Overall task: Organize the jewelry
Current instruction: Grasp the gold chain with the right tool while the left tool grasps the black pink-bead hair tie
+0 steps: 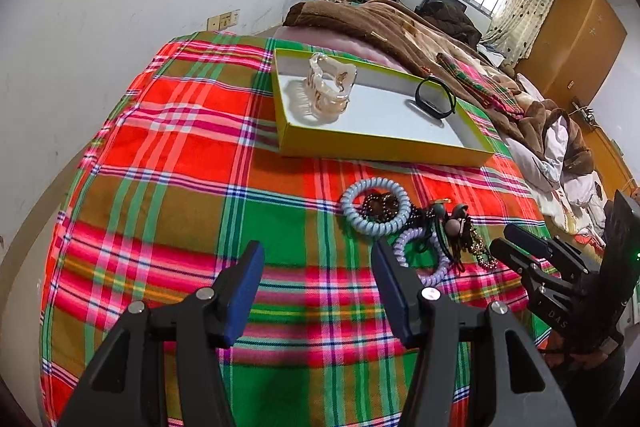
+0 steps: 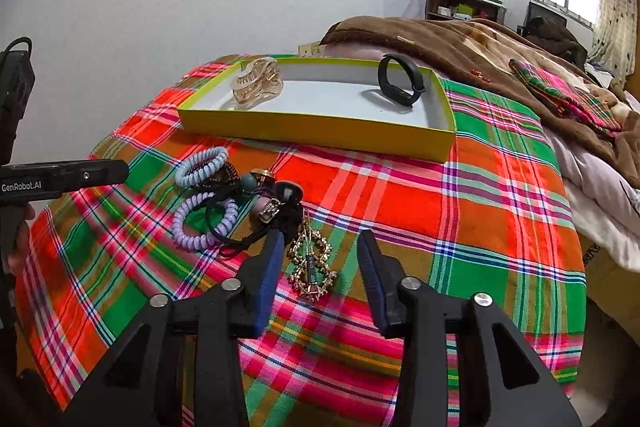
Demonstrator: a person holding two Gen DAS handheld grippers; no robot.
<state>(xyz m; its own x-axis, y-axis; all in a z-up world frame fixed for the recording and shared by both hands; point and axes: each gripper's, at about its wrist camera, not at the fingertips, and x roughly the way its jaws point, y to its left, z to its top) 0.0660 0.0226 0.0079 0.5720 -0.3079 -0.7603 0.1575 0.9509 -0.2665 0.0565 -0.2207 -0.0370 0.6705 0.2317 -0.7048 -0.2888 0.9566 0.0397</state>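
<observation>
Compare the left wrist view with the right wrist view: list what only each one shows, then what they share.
Only the left wrist view shows the wooden wardrobe and the left gripper head-on, open over bare cloth. Only the right wrist view shows the gold chain jewelry clearly, lying between the open fingers of the right gripper. Both show the yellow tray holding a clear hair claw and a black band, plus the blue coil hair tie and the purple coil hair tie on the plaid cloth.

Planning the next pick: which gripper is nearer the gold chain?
Right. The right gripper is open with its fingers either side of the gold chain on the plaid cloth. The left gripper hovers open over bare cloth, with the hair-tie pile between it and the chain.
</observation>
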